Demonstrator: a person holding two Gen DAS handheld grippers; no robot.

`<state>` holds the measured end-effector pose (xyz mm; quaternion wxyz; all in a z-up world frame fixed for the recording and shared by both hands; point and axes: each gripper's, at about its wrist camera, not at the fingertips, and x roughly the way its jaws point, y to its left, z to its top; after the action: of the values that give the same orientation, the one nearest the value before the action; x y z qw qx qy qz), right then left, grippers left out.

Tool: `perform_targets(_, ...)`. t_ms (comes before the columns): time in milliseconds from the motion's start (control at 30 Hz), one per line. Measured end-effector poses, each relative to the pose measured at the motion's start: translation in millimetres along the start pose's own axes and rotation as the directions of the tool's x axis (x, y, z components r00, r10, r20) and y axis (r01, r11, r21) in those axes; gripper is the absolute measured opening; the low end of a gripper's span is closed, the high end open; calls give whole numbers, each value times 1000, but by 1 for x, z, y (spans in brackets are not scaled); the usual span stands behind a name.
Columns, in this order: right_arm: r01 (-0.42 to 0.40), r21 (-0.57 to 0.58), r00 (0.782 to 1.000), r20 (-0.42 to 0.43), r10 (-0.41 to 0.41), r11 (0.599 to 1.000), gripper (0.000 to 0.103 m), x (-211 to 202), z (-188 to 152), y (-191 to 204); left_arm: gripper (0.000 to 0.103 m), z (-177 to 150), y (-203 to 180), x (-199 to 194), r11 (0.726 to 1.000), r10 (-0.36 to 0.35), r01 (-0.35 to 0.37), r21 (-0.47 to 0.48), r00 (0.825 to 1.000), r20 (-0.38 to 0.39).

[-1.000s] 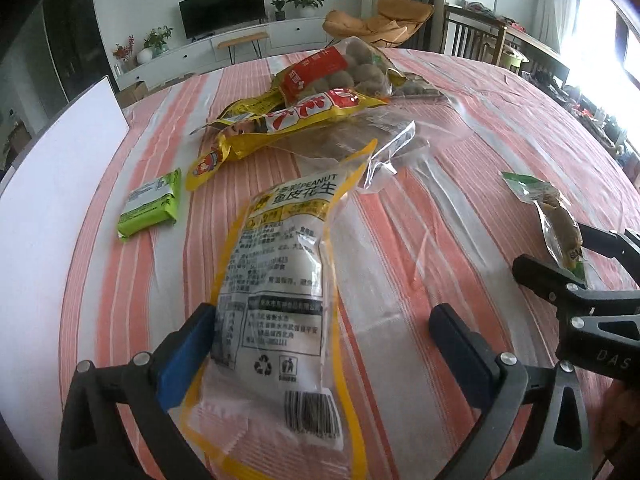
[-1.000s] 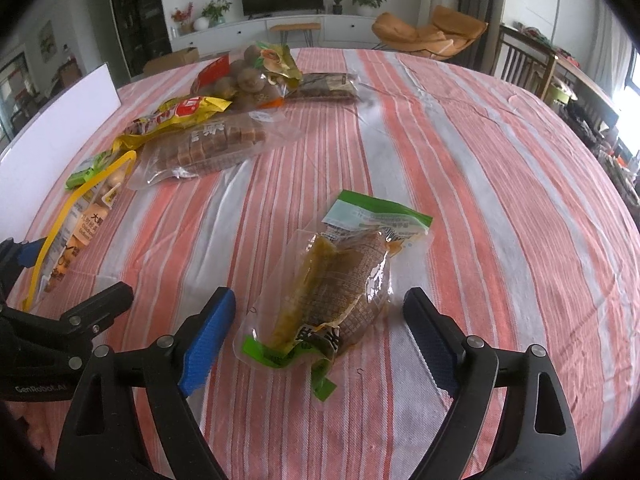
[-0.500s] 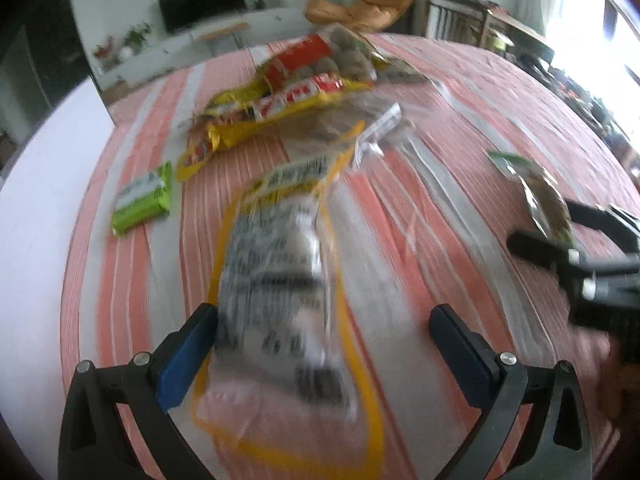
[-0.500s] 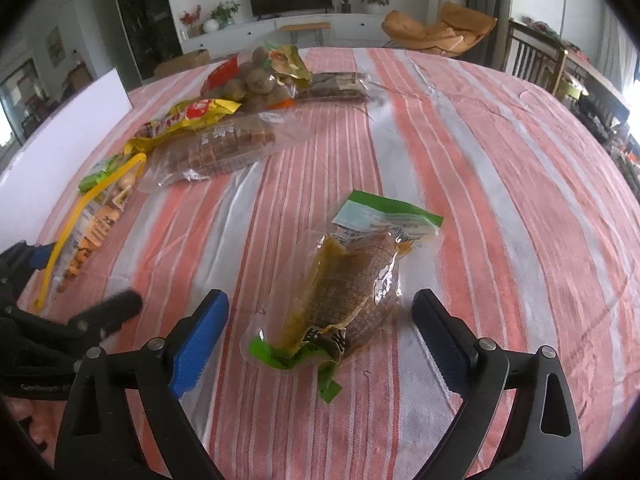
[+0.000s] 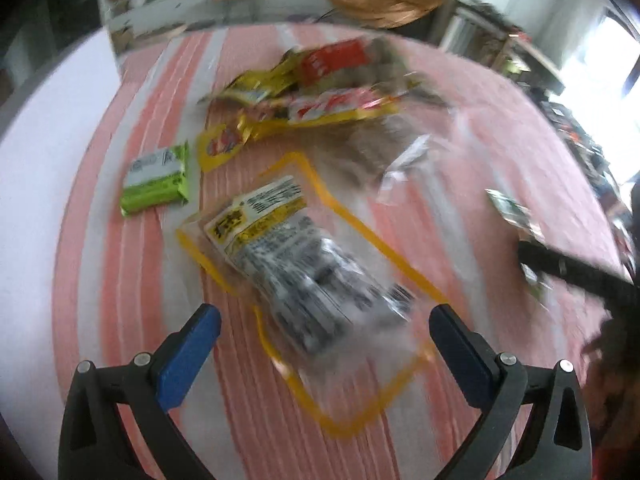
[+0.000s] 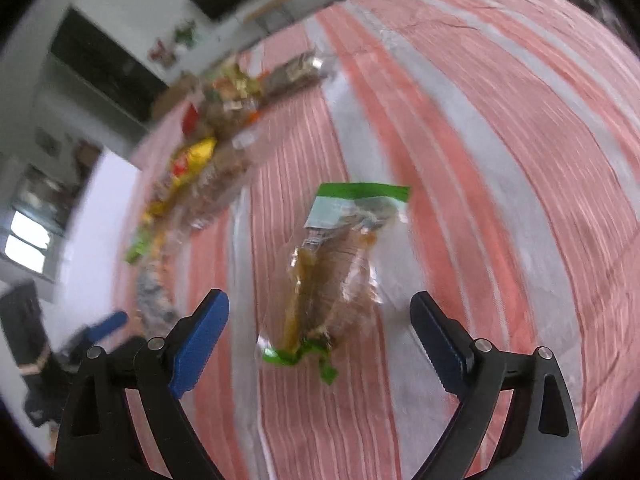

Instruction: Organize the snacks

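Striped pink-and-white tablecloth (image 6: 460, 128) fills both blurred views. At its far side sits a heap of snack bags (image 5: 320, 92). Nearer, the yellow-edged peanut packet (image 5: 304, 256) lies flat, slanted, its near end between the left gripper (image 5: 324, 326) fingers, which are spread wide and not touching it. The green-topped dried snack pouch (image 6: 332, 272) lies between the right gripper (image 6: 320, 316) fingers, likewise spread apart. A small green packet (image 5: 156, 180) rests left of the peanuts.
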<state>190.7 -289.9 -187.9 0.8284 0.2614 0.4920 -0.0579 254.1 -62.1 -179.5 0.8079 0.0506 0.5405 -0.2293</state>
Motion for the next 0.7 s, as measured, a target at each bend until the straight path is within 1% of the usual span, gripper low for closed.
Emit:
perform_targets(33,41,-34,999,3,-41,999,96,4,1,8,103,2,2,8,1000,20,-20,-22,1000,-15)
perform_targets(67,115,-95,993,7,-115,989,96,12,1,20,103,3,-1,7,999,51,-51,-15,998,22)
perform_targets(100,168,-146,986,11,-168,975,96,18,0,30,103,2,-3,9,998,55,-55,-17,998,21)
perform_targets(167,288,-252,957,47,-286,924,96,30,-8,46,103,0,-6,11,998,66,-66,-10,997,26)
perform_targets(200,302,-275,953,76,-293,913,97,31,-12,50,103,-2,-7,11,997,73,-73,2,997,28)
perform_targets(233,288,-272,958,91,-273,918,97,31,-15,49,103,-4,-8,11,997,76,-76,14,997,27)
perform_targets(333,283,-287,953,188,-236,915,98,27,-28,45,103,-14,-6,7,996,76,-78,36,996,38)
perform_targets(433,289,-285,951,195,-240,914,98,26,-30,45,103,-21,4,1,998,59,-60,29,997,45)
perform_targets(500,287,-284,951,196,-238,915,98,25,-31,44,103,-23,13,-5,999,44,-44,3,998,48)
perform_targets(600,286,-281,951,197,-237,916,98,26,-29,44,103,-26,27,-19,998,7,-2,-59,997,73)
perform_targets(633,286,-280,952,197,-236,917,98,28,-25,42,103,-27,33,-25,996,-17,25,-90,996,86)
perform_targets(667,285,-280,952,197,-236,917,98,28,-25,42,103,-27,42,-33,988,-62,76,-137,992,108)
perform_targets(700,285,-281,952,196,-236,916,98,28,-25,42,103,-27,48,-37,980,-88,108,-166,988,123)
